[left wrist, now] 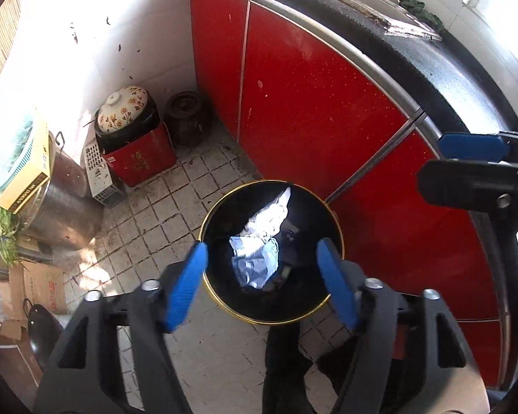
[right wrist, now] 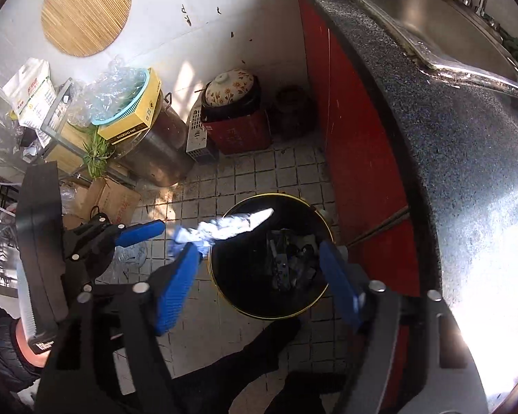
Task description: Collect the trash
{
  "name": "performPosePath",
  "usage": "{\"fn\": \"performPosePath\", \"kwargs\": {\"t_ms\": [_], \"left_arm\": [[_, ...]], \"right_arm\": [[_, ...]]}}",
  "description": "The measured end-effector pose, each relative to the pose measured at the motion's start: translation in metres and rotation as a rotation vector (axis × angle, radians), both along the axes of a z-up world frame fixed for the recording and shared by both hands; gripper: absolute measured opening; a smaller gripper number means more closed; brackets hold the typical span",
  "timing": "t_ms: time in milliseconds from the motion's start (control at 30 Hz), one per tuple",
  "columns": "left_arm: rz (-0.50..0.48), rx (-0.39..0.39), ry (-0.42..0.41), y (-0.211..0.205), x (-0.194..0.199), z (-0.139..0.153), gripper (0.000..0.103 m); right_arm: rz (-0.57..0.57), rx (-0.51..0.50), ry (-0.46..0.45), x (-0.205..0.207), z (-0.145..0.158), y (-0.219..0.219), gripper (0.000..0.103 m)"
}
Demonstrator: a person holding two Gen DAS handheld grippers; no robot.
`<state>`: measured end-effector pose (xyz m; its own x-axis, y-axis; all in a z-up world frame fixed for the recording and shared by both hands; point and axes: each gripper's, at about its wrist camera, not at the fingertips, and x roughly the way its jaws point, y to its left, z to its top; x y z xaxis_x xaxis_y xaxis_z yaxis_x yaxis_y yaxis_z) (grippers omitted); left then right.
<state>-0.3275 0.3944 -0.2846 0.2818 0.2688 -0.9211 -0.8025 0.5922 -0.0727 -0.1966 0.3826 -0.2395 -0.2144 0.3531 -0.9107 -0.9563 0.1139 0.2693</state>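
Observation:
A black round bin with a gold rim (left wrist: 210, 214) stands on the tiled floor against red cabinet doors. My left gripper (left wrist: 261, 244) hangs open right above it, blue pads wide apart. Between the pads I look down on crumpled white and pale blue paper (left wrist: 257, 258) inside the bin's mouth. In the right wrist view my right gripper (right wrist: 257, 246) is open over the same bin (right wrist: 269, 315). A blurred wad of white paper (right wrist: 224, 226) is at the tip of its left finger, over the bin's rim, with no pad pressing on it. Dark trash lies at the bottom.
The red cabinet (left wrist: 310, 110) and dark stone counter (right wrist: 449, 138) with a steel sink close off the right. A flowered pot on a red box (left wrist: 134, 151), a dark jar (left wrist: 186, 117), a big steel pot (left wrist: 62, 207) and cardboard boxes (right wrist: 114, 200) crowd the left.

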Motion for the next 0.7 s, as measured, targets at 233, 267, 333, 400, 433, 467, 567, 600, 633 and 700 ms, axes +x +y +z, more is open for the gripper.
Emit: {"fn": "performPosePath", "kwargs": {"t_ms": [233, 267, 333, 400, 433, 467, 567, 600, 633, 700], "left_arm": [[0.020, 0.000, 0.022, -0.002, -0.008, -0.002, 0.093], [0.023, 0.002, 0.017, -0.003, -0.009, 0.001, 0.093], [0.027, 0.010, 0.015, -0.003, -0.010, 0.006, 0.093], [0.035, 0.021, 0.014, -0.004, -0.012, 0.013, 0.093], [0.037, 0.027, 0.012, -0.005, -0.012, 0.018, 0.093], [0.040, 0.032, 0.015, -0.005, -0.011, 0.024, 0.093], [0.048, 0.037, 0.042, -0.008, -0.002, 0.049, 0.093], [0.047, 0.033, 0.032, -0.010, 0.002, 0.059, 0.093], [0.036, 0.032, 0.015, -0.011, 0.009, 0.071, 0.093], [0.001, 0.053, 0.001, -0.018, 0.026, 0.092, 0.093]], "right_arm": [[0.012, 0.019, 0.009, -0.001, 0.012, -0.011, 0.087], [0.011, 0.022, 0.012, -0.001, 0.015, -0.012, 0.087], [0.005, 0.032, 0.011, 0.001, 0.021, -0.015, 0.087], [-0.008, 0.043, 0.014, 0.006, 0.029, -0.022, 0.087], [-0.020, 0.051, 0.018, 0.009, 0.035, -0.026, 0.087], [-0.034, 0.058, 0.020, 0.013, 0.041, -0.031, 0.087], [-0.095, 0.086, 0.022, 0.032, 0.067, -0.051, 0.089], [-0.124, 0.101, 0.024, 0.040, 0.078, -0.060, 0.089], [-0.159, 0.116, 0.018, 0.049, 0.089, -0.072, 0.089], [-0.234, 0.156, -0.003, 0.070, 0.113, -0.099, 0.090]]}}
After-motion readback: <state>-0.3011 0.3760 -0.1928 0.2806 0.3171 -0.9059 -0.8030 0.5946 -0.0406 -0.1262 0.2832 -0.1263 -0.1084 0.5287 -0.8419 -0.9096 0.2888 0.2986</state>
